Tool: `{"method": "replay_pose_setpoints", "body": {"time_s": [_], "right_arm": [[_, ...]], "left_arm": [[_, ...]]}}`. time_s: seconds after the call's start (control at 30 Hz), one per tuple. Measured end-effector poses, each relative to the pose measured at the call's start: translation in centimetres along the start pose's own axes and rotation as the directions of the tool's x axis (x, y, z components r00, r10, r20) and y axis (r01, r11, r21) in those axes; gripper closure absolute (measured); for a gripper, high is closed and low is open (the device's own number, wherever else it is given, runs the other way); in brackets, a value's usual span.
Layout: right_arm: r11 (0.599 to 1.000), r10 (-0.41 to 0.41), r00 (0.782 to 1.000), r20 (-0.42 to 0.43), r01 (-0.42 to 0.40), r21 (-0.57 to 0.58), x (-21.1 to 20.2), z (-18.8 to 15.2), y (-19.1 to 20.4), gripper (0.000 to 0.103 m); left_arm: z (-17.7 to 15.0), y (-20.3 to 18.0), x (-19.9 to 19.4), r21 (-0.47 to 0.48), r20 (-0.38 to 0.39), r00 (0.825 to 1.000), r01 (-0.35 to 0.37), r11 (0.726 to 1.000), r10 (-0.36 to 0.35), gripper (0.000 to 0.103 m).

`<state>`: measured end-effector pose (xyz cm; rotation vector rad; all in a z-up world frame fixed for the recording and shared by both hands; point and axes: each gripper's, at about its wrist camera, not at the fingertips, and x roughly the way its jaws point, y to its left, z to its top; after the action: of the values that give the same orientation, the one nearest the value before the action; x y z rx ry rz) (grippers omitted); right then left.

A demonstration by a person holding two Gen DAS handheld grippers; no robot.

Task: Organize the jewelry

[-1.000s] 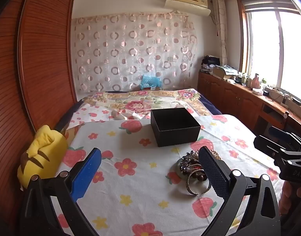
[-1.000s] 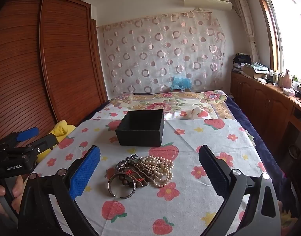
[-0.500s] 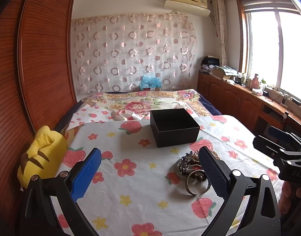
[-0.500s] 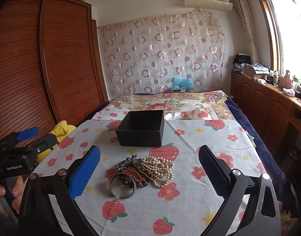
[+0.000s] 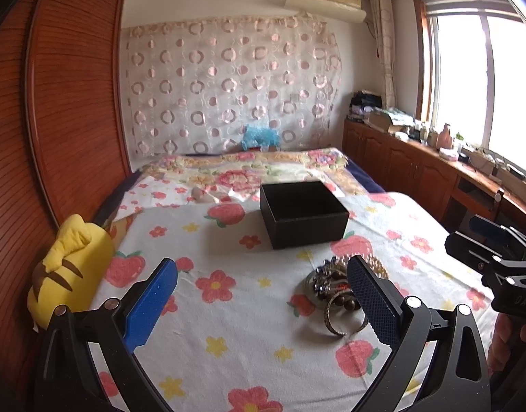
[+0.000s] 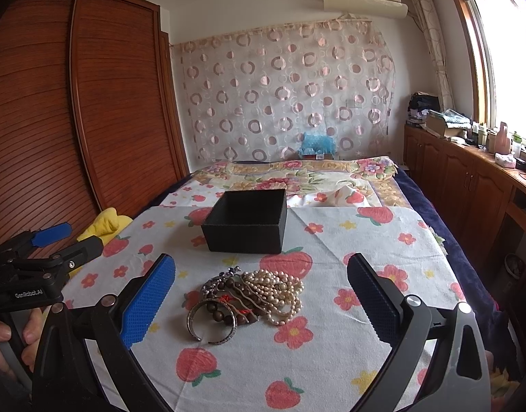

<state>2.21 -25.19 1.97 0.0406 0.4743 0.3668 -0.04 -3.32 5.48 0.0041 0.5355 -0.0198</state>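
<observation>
A pile of jewelry (image 6: 252,297) lies on the flowered cloth: a pearl necklace (image 6: 280,288), a metal bangle (image 6: 211,322) and dark beads. In the left wrist view the pile (image 5: 331,288) is partly hidden behind my right finger. An open black box (image 6: 245,223) stands just behind the pile; it also shows in the left wrist view (image 5: 304,218). My right gripper (image 6: 261,302) is open and empty, hovering in front of the pile. My left gripper (image 5: 263,302) is open and empty, to the left of the pile.
The cloth covers a bed (image 6: 297,178) with a floral quilt. A yellow plush (image 5: 70,267) lies at the bed's left edge beside a wooden wardrobe (image 5: 57,110). Wooden cabinets (image 6: 468,178) with clutter run along the right under the window.
The left wrist view has shifted slightly, with the box and pile a little lower and left in frame. The right gripper has barely moved. Both stay open.
</observation>
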Motion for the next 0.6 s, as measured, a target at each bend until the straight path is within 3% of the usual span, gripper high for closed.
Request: {"method": "replay_pose_setpoints", "body": {"time_s": [0.2,0.6], "right_arm": [[1.000,-0.011,0.999,-0.038,0.011,-0.009,1.0,-0.8,-0.6,0.002],[0.999,-0.025,0.994,-0.105,0.020,-0.040,2.6,-3.1,-2.1,0.008]], "left_arm": [[0.1,-1.3,1.6,0.028,-0.075,0.997,0.038,0.999,-0.035,0.007],[-5.3,-1.4,7.0,0.078,-0.190,0.976,0.124,0.989,-0.108,0.007]]}}
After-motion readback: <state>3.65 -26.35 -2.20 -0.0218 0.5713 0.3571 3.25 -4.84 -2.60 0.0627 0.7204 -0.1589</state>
